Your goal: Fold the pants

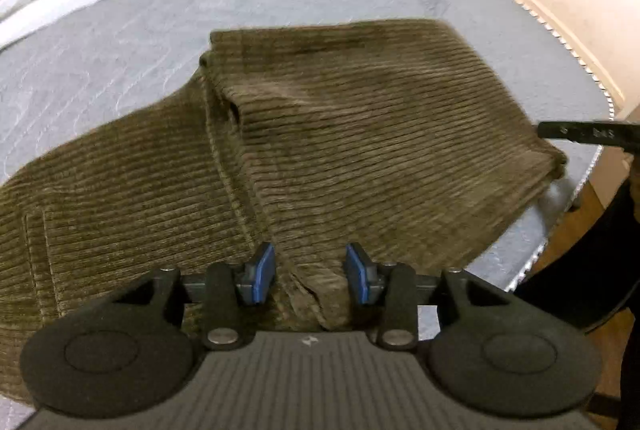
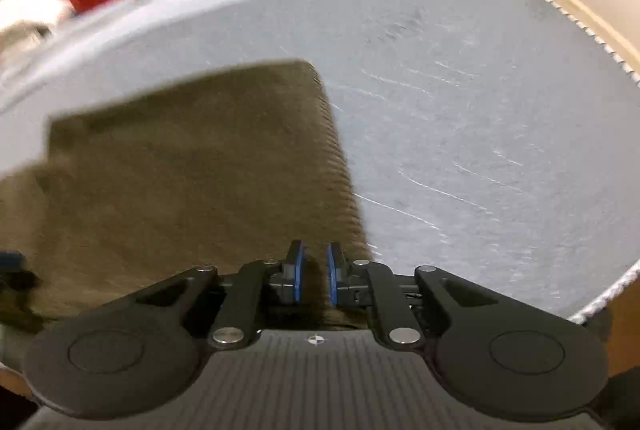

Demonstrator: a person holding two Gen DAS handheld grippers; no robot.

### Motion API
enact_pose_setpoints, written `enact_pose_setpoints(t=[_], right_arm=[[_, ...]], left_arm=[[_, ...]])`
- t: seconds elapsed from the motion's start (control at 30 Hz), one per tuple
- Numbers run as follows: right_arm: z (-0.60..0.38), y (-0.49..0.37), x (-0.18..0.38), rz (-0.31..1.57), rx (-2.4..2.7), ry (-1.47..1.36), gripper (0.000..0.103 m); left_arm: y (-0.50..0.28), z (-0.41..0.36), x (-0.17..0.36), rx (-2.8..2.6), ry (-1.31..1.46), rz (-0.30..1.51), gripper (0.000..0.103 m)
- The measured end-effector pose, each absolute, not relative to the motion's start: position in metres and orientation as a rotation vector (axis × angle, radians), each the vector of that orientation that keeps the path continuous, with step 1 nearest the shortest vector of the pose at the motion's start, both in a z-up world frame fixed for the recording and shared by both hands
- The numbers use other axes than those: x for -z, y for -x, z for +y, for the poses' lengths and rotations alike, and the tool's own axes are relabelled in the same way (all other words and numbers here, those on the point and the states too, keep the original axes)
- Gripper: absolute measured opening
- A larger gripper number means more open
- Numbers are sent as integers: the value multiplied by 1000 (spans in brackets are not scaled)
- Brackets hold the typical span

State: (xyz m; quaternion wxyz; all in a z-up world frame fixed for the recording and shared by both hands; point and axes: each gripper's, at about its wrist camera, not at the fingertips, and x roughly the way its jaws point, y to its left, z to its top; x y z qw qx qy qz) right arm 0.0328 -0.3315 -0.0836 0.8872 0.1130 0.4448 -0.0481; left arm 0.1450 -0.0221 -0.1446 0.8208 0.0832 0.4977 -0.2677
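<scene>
Clearly soft and thick, the corduroy pants lie partly folded on the grey padded desk. Left gripper stands wide open over a bunched edge; right gripper fingers, narrowly parted, straddle the hem without visibly clamping it. Edges and corners offer the surest hold.

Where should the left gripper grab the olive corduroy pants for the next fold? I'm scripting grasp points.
Judging by the pose, take the pants at the bunched near edge lying between the open left gripper, coming in from the near side; the raised ridge there gives the fingers something to close on.
</scene>
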Motion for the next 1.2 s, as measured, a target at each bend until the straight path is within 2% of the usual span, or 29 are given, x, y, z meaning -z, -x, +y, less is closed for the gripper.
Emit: enact_pose_setpoints(t=[0.07,0.13,0.17,0.27,0.4,0.5,0.57,0.63,0.77,0.93,1.03,1.07,1.2], right_arm=[[-322,-31,80,901,42,-192,15],[-310,-35,92,977,-3,-123,17],[-306,-37,102,1023,-11,-90,17],[-297,-35,96,975,14,-28,18],[-279,-26,70,820,-112,-65,21],[-259,-28,83,867,-221,-51,43],[-249,-35,109,990,-229,-18,44],[-246,-37,106,974,-201,-16,43],[-238,-30,75,866,-184,-25,43],[-223,-20,36,713,-199,-10,45],[-220,-19,19,665,-227,-29,51],[-218,-19,15,657,-237,-28,54],[-207,-21,15,667,-270,-21,60]], left_arm=[[-141,-23,153,594,-202,1101,45],[-132,-27,161,588,-232,1129,52],[-133,-27,161,579,-223,1127,52],[-129,-24,153,544,-185,1085,51],[-115,-22,136,520,-181,1001,52],[-106,-18,124,492,-152,970,53],[-99,-9,117,470,-125,957,53],[-95,1,111,430,-83,943,54],[-85,20,96,370,-28,923,63],[-72,37,81,310,-33,910,66],[-59,54,61,275,-21,839,83],[-54,61,57,262,-9,808,85],[-46,84,60,189,32,793,85]])
